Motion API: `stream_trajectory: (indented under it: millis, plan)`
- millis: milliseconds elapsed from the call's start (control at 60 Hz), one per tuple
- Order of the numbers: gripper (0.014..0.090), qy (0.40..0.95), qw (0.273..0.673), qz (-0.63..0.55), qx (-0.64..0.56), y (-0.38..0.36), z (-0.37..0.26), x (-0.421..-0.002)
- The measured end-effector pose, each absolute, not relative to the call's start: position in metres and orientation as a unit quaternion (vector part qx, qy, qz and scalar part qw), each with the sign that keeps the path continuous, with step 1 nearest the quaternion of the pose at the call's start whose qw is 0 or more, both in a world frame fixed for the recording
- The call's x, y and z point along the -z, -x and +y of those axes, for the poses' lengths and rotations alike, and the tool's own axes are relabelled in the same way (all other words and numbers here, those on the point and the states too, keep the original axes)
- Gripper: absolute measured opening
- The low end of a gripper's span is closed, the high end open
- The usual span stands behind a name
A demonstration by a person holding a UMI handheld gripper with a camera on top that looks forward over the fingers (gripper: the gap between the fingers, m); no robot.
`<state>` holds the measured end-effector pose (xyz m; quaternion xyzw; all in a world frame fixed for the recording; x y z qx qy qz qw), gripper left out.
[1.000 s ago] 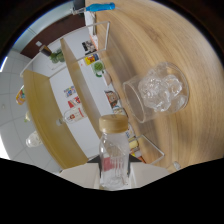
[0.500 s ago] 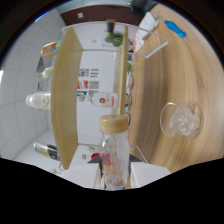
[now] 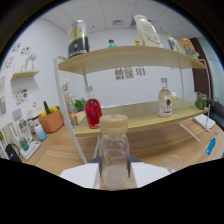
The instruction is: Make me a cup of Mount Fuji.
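In the gripper view, the gripper (image 3: 114, 172) is pointing forward toward a 2-tier wooden shelf (image 3: 135, 117), and its 2 pale fingers (image 3: 80, 175) are showing at either side of a clear bottle (image 3: 114, 155). The bottle is standing upright between the fingers, its tan cap (image 3: 113, 123) rising above them. Both fingers are sitting tight against the bottle's lower body, so the gripper is closing on it and holding it; the very base of the bottle is hidden by the dark edge below.

Beyond the bottle, on the lower tier of the shelf, a red bottle (image 3: 93, 112) is standing just behind and to the left of the cap, and a small bottle with a red label (image 3: 165, 102) is standing well off to the right. On the upper tier, a black-and-yellow canister (image 3: 77, 40) is sitting at the left and a tall white bottle (image 3: 147, 32) is leaning at the right. To the left of the shelf, an orange pot (image 3: 51, 121) is resting on the wooden counter (image 3: 55, 150). To the right of the fingers, a clear glass cup (image 3: 172, 162) is sitting on the counter, and a blue pen-like object (image 3: 210, 146) is lying farther right.
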<state>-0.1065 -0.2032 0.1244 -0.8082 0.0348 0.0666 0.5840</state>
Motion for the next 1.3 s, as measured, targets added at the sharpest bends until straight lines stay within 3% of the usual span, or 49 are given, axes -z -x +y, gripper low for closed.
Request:
stream_trajectory:
  millis: [300,450,750,917,1000,1100,1300]
  plan:
    - [0.0400,0.842,0.539,-0.004,-0.017,0.103,-0.202,-0.061]
    - [0.0410,0.848,0.529,-0.001,-0.020,0.102,-0.205,-0.051]
    - [0.0426,0.836,0.548,-0.015,-0.012,0.104,-0.221,-0.052]
    - [0.0437,0.847,0.531,0.001,-0.017,0.103,-0.226,-0.044]
    - [0.0582,0.861,0.508,0.007,-0.018,0.101,-0.233,-0.035]
    - [0.0851,0.866,0.500,0.009,-0.022,0.101,-0.243,-0.042]
    - [0.0854,0.860,0.510,-0.004,-0.018,0.097,-0.274,-0.092]
